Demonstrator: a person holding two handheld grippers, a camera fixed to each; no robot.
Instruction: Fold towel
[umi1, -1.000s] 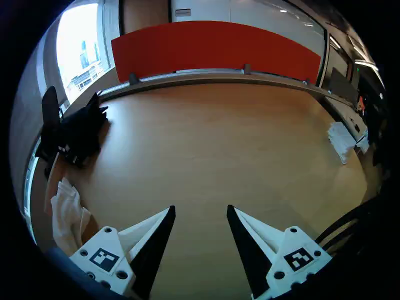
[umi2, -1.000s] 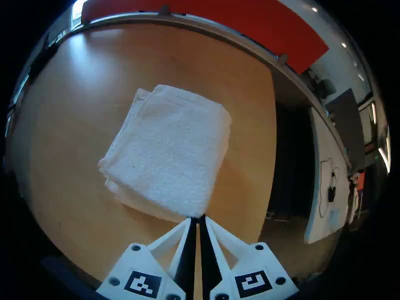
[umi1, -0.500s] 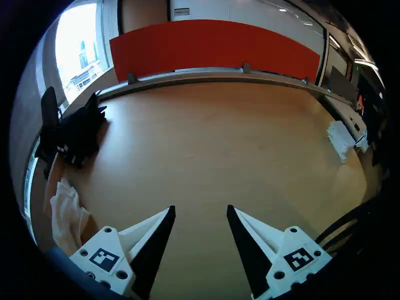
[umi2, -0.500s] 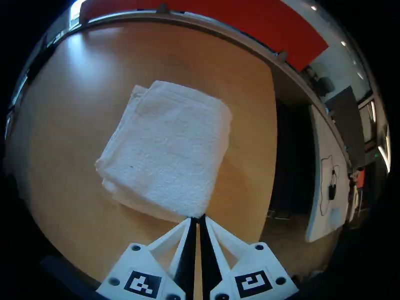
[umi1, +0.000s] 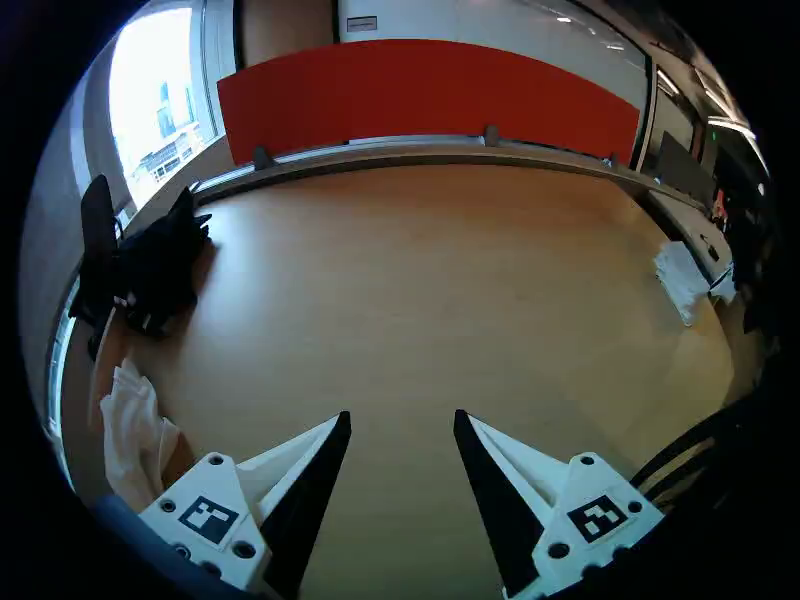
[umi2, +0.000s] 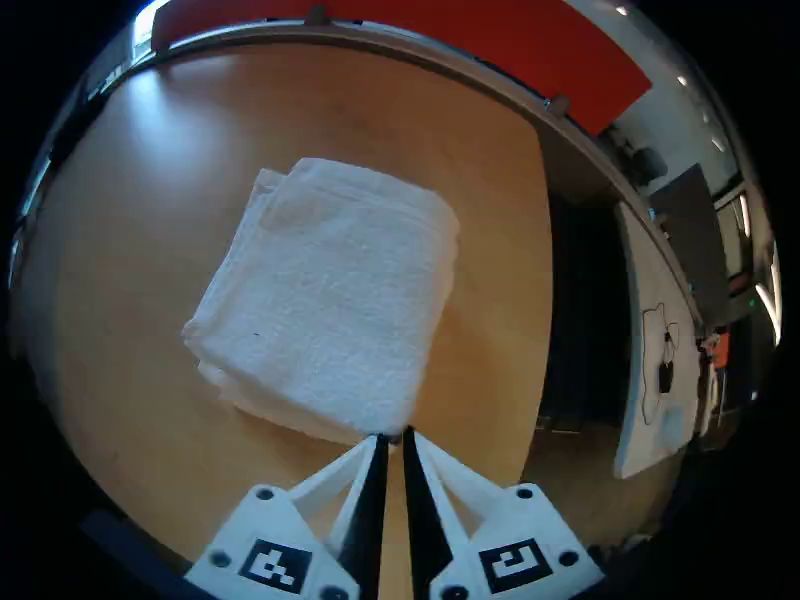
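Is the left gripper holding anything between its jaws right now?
No, the left gripper has its jaws spread wide apart, with just the wooden tabletop showing between them.

Tabletop (umi1: 430, 280) lies open between a dark bag (umi1: 150, 265), perhaps, and the folded towel (umi1: 683, 282).

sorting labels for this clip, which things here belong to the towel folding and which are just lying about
For the job: folded white towel; right gripper at its near corner; left gripper; wooden table.

Lying about: black bag; crumpled white cloth at the table's edge; red partition.
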